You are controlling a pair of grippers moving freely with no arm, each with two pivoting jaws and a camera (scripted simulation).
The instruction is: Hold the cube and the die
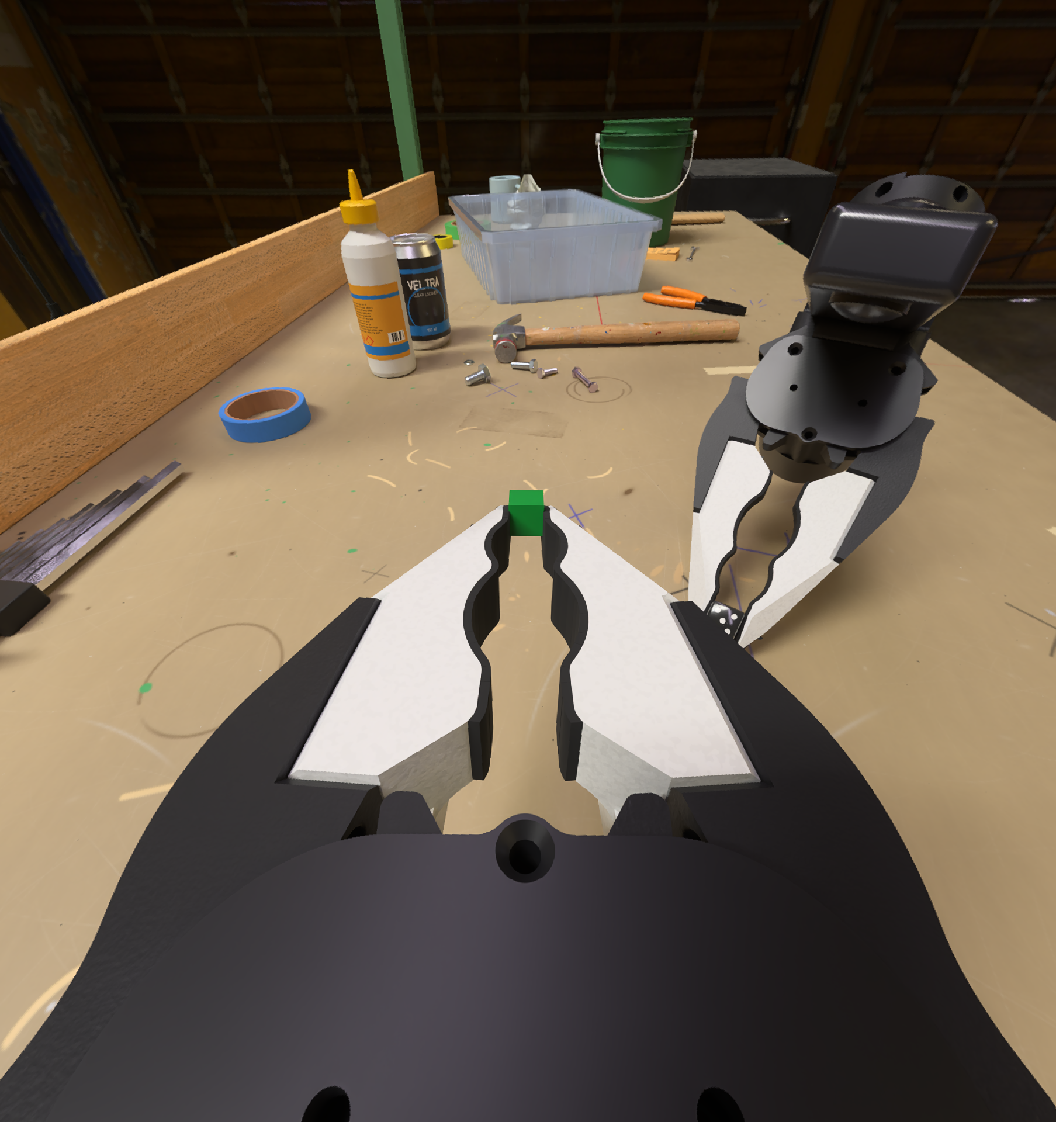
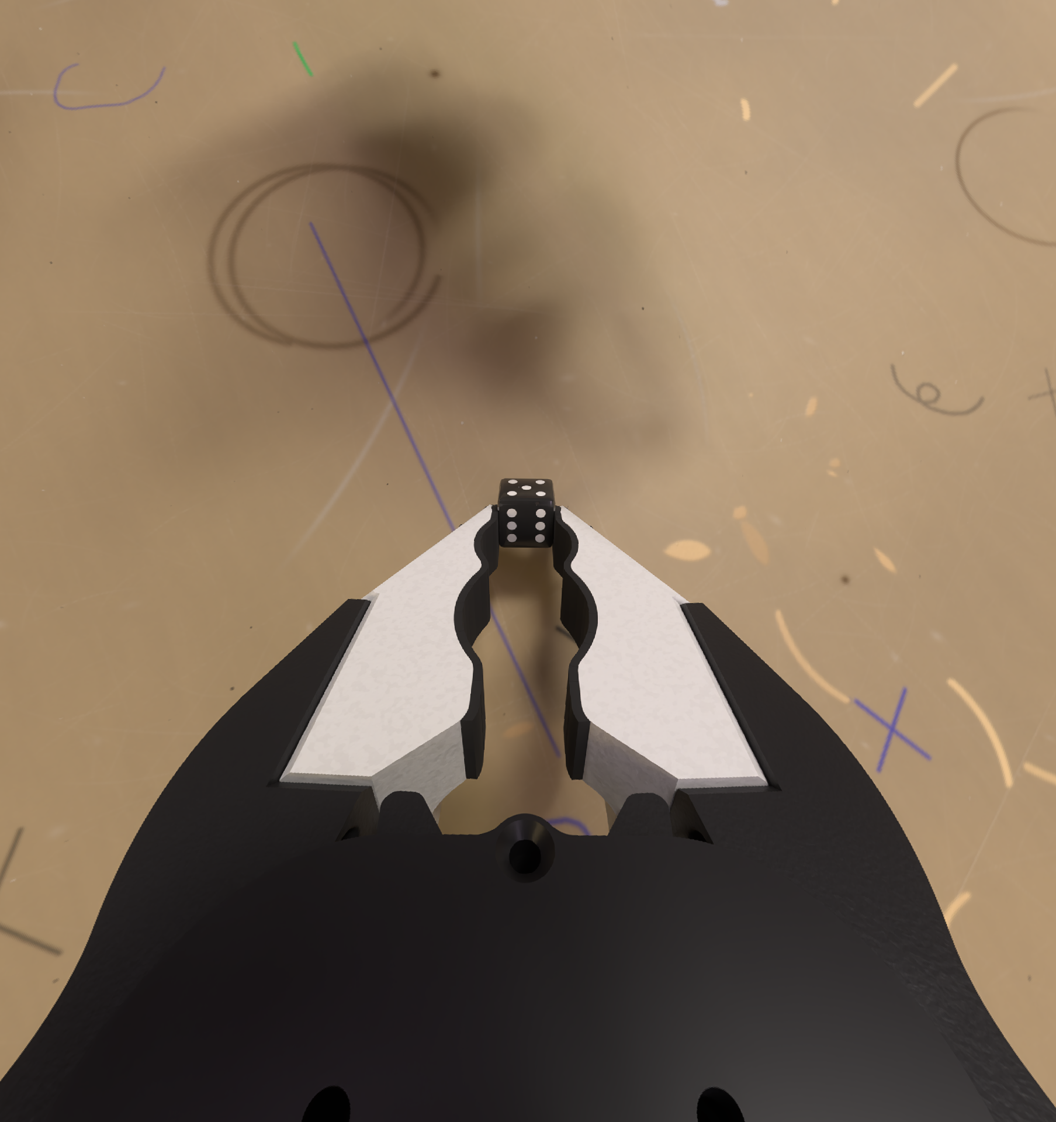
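In the left wrist view my left gripper is shut on a small green cube, pinched between its two fingertips above the tan table. In the right wrist view my right gripper is shut on a black die with white pips, held at the fingertips above the table; shadows lie on the table below. The right gripper also shows in the left wrist view, pointing downward and towards me at the right, with the die between its tips.
Farther back stand a glue bottle, a dark can, a clear plastic bin and a green bucket. A hammer, orange pliers, loose bolts and blue tape lie there. A wooden plank runs along the left.
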